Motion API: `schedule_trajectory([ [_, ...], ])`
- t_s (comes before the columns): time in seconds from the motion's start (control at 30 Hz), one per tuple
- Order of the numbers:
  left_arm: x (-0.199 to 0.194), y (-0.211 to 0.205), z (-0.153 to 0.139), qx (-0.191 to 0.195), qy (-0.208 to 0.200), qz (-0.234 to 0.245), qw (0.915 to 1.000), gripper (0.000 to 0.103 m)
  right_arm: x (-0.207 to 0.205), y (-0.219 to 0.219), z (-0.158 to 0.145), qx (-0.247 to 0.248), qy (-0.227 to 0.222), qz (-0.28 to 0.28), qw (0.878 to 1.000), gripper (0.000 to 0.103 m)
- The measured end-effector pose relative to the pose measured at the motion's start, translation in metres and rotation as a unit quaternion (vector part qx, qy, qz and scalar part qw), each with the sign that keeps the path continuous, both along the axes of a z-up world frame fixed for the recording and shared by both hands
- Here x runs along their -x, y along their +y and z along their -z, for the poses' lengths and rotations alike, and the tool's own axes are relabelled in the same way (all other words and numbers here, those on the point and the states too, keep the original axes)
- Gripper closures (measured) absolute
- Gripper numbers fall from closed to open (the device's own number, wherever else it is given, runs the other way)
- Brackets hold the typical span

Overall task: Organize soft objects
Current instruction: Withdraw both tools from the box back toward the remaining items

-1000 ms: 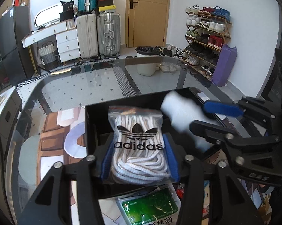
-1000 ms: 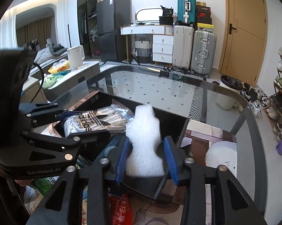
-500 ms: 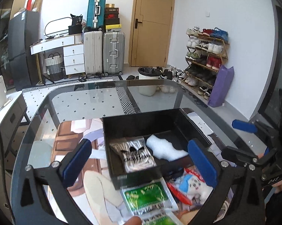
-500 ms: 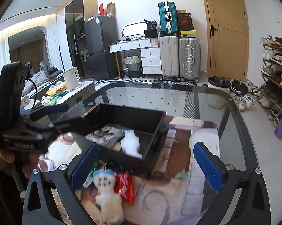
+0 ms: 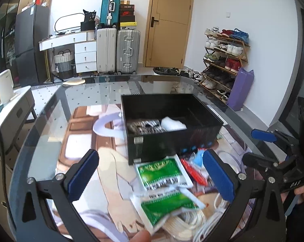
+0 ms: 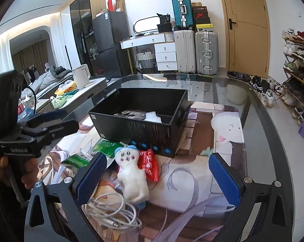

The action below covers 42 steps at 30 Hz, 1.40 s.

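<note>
Glass table (image 6: 257, 109) – black box (image 6: 144, 129); plush toy (image 6: 131, 177) in front

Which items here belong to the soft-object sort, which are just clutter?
Job:
- black rectangular box, holding bagged white laces and white foam piece
- white plush doll with blue cap
- two green plastic sachets
- red plastic packet
- coiled white cable

Clutter:
- silver suitcases
- white kettle
- shoe rack

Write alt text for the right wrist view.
The open right gripper hovers empty above a white plush doll and red packet lying before a black box that holds a laces bag and white foam.
</note>
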State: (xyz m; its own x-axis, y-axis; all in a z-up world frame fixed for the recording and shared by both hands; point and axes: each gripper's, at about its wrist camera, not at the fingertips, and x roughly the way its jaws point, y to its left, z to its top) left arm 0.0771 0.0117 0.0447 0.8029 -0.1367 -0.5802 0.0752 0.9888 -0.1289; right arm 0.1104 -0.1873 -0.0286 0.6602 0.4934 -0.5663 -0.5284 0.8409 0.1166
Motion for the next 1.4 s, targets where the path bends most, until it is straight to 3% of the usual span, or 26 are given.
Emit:
schedule_trajectory([
  [0.5,0.028,-0.002,0.017,-0.016,0.013,0.012,0.9997,0.0,0.033,0.004,0.03,-0.007,0.044,-0.019,0.999,0.0],
  [0.83,0.033,0.012,0.025,0.012,0.022,-0.002,0.9997,0.0,0.043,0.022,0.046,-0.007,0.07,-0.054,0.996,0.0],
  [1.1,0.033,0.011,0.028,0.006,0.028,-0.001,0.9996,0.0,0.044,0.037,0.063,0.008,0.084,-0.058,0.995,0.0],
  [1.4,0.032,0.01,0.03,0.006,0.032,-0.001,0.9995,0.0,0.048,0.038,0.069,0.018,0.067,-0.052,0.996,0.001],
])
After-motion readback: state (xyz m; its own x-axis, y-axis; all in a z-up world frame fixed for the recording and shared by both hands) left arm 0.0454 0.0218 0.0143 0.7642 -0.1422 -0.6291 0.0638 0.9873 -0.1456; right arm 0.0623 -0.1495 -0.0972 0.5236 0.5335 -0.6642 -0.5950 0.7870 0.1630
